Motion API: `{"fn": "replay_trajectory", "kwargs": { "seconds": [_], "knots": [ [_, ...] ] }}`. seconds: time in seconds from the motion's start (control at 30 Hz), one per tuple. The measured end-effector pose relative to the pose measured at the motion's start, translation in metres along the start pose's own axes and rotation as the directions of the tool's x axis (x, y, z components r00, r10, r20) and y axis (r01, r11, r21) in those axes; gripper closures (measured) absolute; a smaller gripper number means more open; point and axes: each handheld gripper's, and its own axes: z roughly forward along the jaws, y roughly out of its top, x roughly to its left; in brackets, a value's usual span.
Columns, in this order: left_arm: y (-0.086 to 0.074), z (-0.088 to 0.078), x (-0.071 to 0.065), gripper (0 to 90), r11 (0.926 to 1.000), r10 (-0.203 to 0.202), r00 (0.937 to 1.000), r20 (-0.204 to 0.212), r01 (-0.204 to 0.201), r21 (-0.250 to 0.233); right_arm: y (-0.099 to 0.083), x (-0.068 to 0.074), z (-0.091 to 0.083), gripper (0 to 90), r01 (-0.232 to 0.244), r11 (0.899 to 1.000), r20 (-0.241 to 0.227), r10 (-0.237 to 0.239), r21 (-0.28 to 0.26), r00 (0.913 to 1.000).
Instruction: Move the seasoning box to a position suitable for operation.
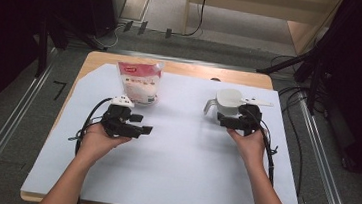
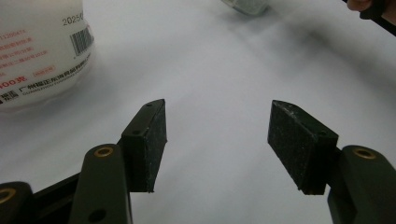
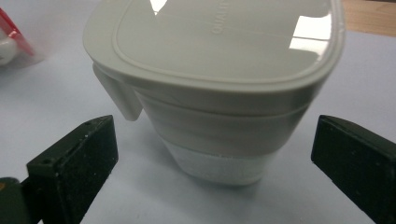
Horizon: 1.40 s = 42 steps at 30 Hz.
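High view: lidded white jug (image 1: 225, 102) on the white sheet (image 1: 179, 147), just ahead of the right gripper (image 1: 225, 120). Left gripper view: left gripper (image 2: 217, 135) wide, empty (near a salt bag (image 2: 39, 51)). Right gripper view: jaws wide, flanking the jug; rigid, smooth, likely slippery, so grip the body below the lid.

Left hand-held gripper (image 1: 139, 123) and right hand-held gripper (image 1: 223, 120) both gape, forearms reaching forward, well apart.

One lidded white jug (image 1: 228, 102), one red-and-white bag (image 1: 139, 82), and two handheld grippers sit on one counter (image 1: 184, 152).
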Motion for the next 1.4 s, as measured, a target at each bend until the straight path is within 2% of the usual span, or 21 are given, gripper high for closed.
{"fn": "replay_trajectory", "kwargs": {
  "seconds": [0.07,0.1,0.17,0.2,0.3,0.33,0.43,0.53,0.6,0.8,0.93,1.07,1.17,1.23,1.4],
  "knots": [
    [0.000,0.001,0.000,38.4,1.0000,-0.001,1.0000,0.000,0.001,0.005,0.000,0.001,0.004,0.9,-0.002,1.000,-0.001,0.002,-0.006,1.0000],
    [0.000,0.001,0.000,38.3,1.0000,-0.001,1.0000,-0.002,0.001,0.008,0.001,0.001,0.007,1.0,-0.019,1.000,-0.005,0.019,-0.009,0.9998],
    [0.000,0.001,0.000,38.2,0.9997,0.012,0.9999,-0.008,-0.012,0.021,0.001,0.000,0.011,1.0,-0.034,0.999,0.003,0.034,-0.011,0.9994],
    [0.000,0.001,-0.001,38.2,0.9999,0.010,0.9999,-0.010,-0.010,0.011,0.002,0.000,0.012,1.0,-0.039,0.999,0.016,0.039,-0.018,0.9991],
    [0.000,0.001,-0.001,38.1,0.9998,0.014,0.9999,-0.009,-0.013,0.013,0.003,0.002,0.017,1.3,-0.033,0.999,0.026,0.033,-0.026,0.9991],
    [0.000,0.001,-0.001,38.0,0.9998,0.014,0.9999,-0.009,-0.013,0.013,0.003,0.002,0.018,1.7,-0.017,0.999,0.039,0.018,-0.028,0.9991],
    [0.000,0.002,0.000,37.9,0.9998,0.015,0.9998,-0.013,-0.015,0.014,0.004,0.003,0.020,2.4,-0.016,0.999,0.040,0.017,-0.029,0.9991],
    [0.000,0.001,0.000,37.7,0.9999,0.012,0.9998,-0.015,-0.012,0.007,0.004,0.004,0.025,4.3,-0.027,0.999,0.047,0.029,-0.042,0.9985],
    [0.000,0.000,0.000,37.6,0.9999,0.012,0.9998,-0.014,-0.012,0.003,0.003,0.003,0.029,4.7,-0.057,0.997,0.042,0.059,-0.052,0.9973],
    [0.000,0.000,0.001,37.5,0.9999,0.013,0.9998,-0.014,-0.013,0.006,0.005,0.003,0.033,8.8,-0.064,0.994,0.061,0.069,-0.083,0.9958],
    [0.000,0.001,0.002,37.6,0.9999,0.009,1.0000,-0.004,-0.009,0.013,0.005,0.002,0.035,10.9,-0.053,0.994,0.068,0.060,-0.096,0.9959],
    [0.000,0.001,0.002,37.6,0.9999,0.011,0.9999,-0.007,-0.011,0.012,0.006,0.005,0.035,12.5,-0.023,0.995,0.089,0.031,-0.093,0.9956],
    [0.000,0.001,0.002,37.6,0.9998,0.008,0.9999,-0.011,-0.008,0.019,0.006,0.005,0.034,13.0,-0.020,0.996,0.092,0.029,-0.090,0.9953],
    [0.000,0.002,0.002,37.6,0.9997,0.008,1.0000,0.002,-0.008,0.023,0.006,0.005,0.034,13.1,-0.019,0.996,0.092,0.027,-0.088,0.9954],
    [0.000,0.003,0.002,37.9,0.9994,0.014,0.9999,0.002,-0.014,0.030,0.006,0.003,0.032,13.3,-0.014,0.996,0.079,0.021,-0.085,0.9967]
  ]
}}
